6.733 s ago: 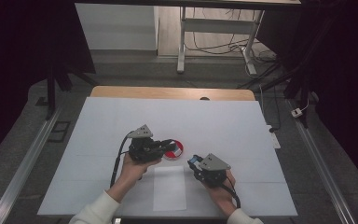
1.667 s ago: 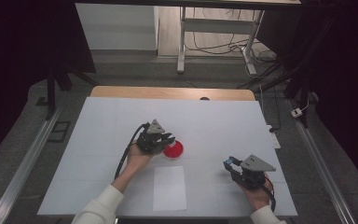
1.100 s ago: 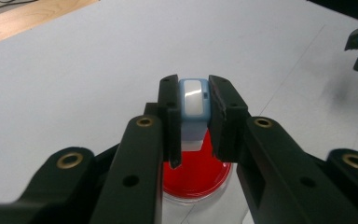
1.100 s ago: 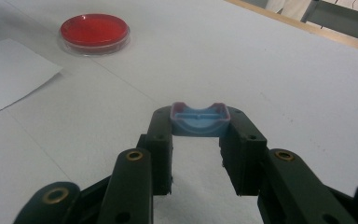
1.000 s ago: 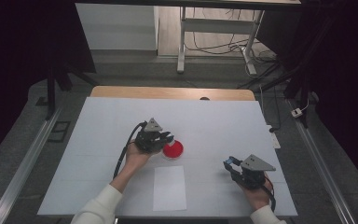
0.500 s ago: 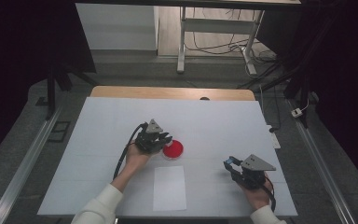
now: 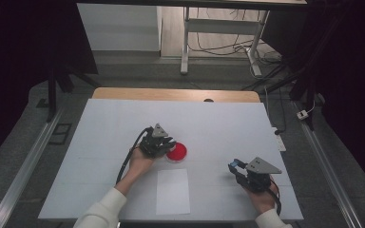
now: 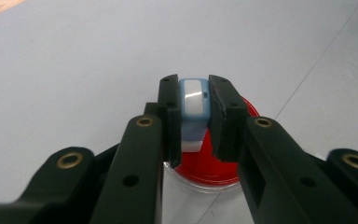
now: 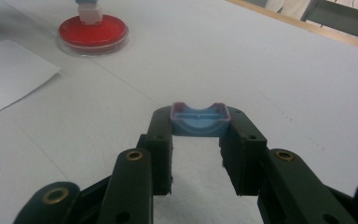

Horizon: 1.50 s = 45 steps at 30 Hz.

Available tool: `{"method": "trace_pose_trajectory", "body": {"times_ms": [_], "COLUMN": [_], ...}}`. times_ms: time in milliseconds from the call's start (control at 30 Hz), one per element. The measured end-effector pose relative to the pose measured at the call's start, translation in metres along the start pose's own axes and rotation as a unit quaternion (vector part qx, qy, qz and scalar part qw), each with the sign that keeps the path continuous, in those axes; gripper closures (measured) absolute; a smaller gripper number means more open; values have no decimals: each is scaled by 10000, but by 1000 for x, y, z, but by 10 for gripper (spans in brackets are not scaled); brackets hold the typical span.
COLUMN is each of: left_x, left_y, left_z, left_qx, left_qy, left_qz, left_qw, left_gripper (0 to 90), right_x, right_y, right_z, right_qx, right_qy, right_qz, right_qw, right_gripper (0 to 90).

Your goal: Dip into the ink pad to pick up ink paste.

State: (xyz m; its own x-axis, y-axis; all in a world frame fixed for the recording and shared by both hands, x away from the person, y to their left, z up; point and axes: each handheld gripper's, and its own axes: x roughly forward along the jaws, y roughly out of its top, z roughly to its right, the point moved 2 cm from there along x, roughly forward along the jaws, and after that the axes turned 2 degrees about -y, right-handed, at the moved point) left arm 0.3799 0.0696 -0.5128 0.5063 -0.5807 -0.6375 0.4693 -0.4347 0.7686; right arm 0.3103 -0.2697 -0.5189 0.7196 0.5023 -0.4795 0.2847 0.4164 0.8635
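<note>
Gripping a small blue-and-white stamp (image 8: 194, 100) between its jaws, the left claw (image 7: 164, 146) hangs right over the red ink pad (image 7: 176, 152), a round dish lying on the white counter (image 7: 104, 128) near its middle. In the left gripper view the stamp's pale lower end sits at or just above the red surface; I cannot tell whether it touches. The hold looks narrow, taken high on the stamp's sides, so a hard push into the pad could, I judge, let it slip upward or twist between the pads, inking it unevenly. The shallow dish is loose on the counter, and a slanted press could skate it sideways or tip its clear rim.

Just in front of the dish, toward the person, lies a white sheet of paper (image 7: 172, 191). It is unweighted, so a stamp carried over and dragged instead of set down straight would likely smear or shift it.

Well apart to the right, the right claw (image 7: 240, 168) is clenched on a blue cap (image 9: 199, 120), held by its two ends above the bare counter. That grip spans only the cap's edges, and a loosening squeeze could drop it.
</note>
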Motion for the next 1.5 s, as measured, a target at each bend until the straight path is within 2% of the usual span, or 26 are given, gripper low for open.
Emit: {"method": "trace_pose_trajectory", "body": {"times_ms": [433,700,1067,1500], "left_x": [4,5,5,4], "left_y": [-2,-2,-5,-4], "left_z": [1,5,-2,1], "left_qx": [-37,112,-129,-71], "left_qy": [24,172,-30,29], "left_qz": [-19,-91,7,-40], "left_qw": [10000,9997,9999,10000], "left_gripper": [758,760,760,760], "right_x": [-1,0,0,-1], "right_y": [0,1,1,1], "right_z": [1,-1,-1,-2], "right_qx": [-11,-11,-26,-15], "right_qy": [-21,-19,-11,-24], "right_qz": [-6,-5,-1,30], "right_qw": [10000,10000,10000,10000], "right_gripper": [647,647,647,647]}}
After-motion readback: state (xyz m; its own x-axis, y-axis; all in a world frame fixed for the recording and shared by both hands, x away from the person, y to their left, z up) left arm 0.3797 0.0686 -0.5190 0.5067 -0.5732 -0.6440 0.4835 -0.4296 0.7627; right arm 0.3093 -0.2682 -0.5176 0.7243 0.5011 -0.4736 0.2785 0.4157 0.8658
